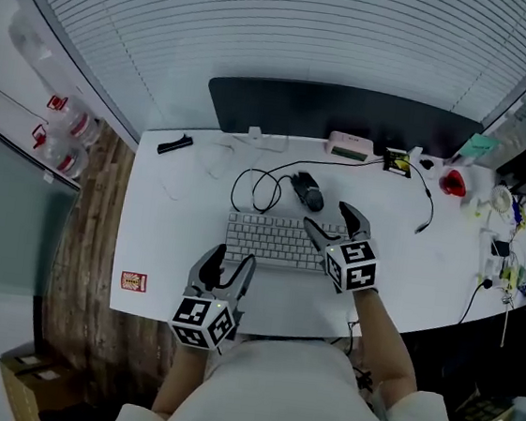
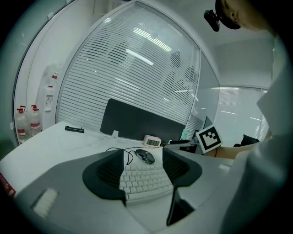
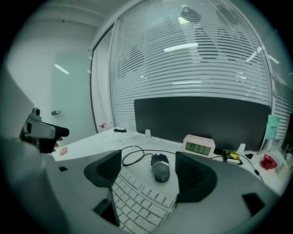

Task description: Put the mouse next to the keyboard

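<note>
Behind white keyboard (image 1: 274, 241): dark grey corded mouse (image 1: 310, 194); left gripper (image 1: 231, 258), right gripper (image 1: 326, 216) wide, empty.

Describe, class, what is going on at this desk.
A person holds a claw in each hand over a white desk. The right claw, open, hangs over the right end of the keyboard, facing the wired mouse behind it. The left claw is open and empty nearer the front edge. The mouse is untouched.

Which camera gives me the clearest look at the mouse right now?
The right gripper view: the mouse sits large and close, framed between the open jaws, just past the keyboard. The head view shows it small from above, behind the keyboard. The left gripper view shows it small and distant beyond the keys.
</note>
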{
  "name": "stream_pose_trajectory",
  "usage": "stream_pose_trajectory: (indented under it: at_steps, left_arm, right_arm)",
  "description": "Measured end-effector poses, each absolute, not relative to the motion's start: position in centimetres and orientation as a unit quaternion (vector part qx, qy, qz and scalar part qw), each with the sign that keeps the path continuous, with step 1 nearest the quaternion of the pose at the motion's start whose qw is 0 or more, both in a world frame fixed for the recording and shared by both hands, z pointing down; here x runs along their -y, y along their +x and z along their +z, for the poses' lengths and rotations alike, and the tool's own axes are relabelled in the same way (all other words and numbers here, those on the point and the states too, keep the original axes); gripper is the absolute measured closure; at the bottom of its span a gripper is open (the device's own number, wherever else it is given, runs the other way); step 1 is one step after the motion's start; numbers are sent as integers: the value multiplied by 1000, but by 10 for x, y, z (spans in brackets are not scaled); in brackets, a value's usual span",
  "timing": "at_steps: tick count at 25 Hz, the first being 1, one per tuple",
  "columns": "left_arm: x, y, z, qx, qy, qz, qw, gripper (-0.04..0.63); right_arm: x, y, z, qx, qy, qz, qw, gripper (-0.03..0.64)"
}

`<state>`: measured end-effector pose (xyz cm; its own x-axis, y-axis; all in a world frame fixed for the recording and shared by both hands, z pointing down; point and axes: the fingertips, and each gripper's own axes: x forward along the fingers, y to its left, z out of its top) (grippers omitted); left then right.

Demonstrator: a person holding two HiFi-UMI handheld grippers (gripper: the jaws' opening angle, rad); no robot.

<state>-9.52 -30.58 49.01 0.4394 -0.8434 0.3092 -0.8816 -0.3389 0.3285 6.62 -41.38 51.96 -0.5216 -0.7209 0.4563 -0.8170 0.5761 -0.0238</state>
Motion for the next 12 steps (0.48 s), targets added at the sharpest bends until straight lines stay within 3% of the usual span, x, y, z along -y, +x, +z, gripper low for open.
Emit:
stream_pose_trajectory:
  at_steps: [12]
  left_arm:
    - [340, -90, 500, 541, 805, 54, 236, 336]
  right_arm:
    - [477, 50, 584, 856, 399, 158, 288, 273]
